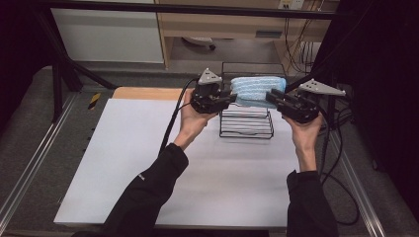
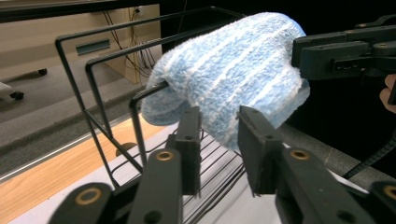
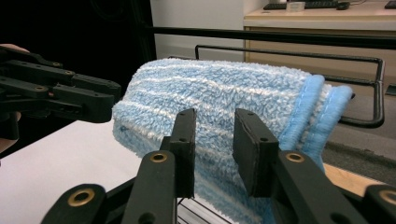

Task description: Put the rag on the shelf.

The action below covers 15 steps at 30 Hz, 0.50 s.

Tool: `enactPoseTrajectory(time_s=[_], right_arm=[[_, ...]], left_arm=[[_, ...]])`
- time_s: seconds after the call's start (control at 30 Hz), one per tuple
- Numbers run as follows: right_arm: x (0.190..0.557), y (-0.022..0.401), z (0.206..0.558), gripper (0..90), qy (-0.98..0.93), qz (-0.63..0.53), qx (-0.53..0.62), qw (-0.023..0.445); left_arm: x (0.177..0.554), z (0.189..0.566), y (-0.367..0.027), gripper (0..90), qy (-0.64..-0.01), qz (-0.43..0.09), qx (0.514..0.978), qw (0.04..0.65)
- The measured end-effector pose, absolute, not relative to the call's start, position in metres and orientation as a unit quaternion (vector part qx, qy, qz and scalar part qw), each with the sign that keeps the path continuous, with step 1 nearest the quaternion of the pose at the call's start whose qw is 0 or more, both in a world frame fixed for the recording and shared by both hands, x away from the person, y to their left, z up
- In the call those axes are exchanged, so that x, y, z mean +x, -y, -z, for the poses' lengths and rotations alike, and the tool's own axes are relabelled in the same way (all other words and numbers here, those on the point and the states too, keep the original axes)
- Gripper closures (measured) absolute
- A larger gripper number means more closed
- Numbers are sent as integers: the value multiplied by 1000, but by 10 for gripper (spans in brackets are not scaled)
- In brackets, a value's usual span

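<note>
Left tool [image 1: 232,98], right tool [image 1: 269,96] parted, flanking towel [image 1: 257,90] ends on rack [image 1: 247,129].

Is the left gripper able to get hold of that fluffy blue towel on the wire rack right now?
Probably yes. The left gripper has its jaws parted right at the end of the blue towel, which is draped over the wire rack, with nothing in between.

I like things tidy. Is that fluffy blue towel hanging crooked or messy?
Nothing stands out. The folded towel lies neatly over the top of the wire rack, which stands upright on the table.
</note>
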State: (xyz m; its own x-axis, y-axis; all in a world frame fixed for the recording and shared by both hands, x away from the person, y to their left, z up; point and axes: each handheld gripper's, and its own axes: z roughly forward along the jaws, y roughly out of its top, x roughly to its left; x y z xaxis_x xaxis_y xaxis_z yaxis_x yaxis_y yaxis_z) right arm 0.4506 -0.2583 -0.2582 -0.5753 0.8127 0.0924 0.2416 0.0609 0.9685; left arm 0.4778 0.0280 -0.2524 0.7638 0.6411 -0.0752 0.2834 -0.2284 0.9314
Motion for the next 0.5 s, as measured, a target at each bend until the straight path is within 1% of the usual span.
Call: enactPoseTrajectory(time_s=[0.3, 0.5], right_arm=[[449, 256, 250, 640, -683, -566, 384, 257], [448, 256, 244, 618, -682, -566, 382, 261]], left_arm=[[477, 246, -44, 519, -305, -166, 762, 547], [478, 246, -54, 451, -309, -170, 765, 539]])
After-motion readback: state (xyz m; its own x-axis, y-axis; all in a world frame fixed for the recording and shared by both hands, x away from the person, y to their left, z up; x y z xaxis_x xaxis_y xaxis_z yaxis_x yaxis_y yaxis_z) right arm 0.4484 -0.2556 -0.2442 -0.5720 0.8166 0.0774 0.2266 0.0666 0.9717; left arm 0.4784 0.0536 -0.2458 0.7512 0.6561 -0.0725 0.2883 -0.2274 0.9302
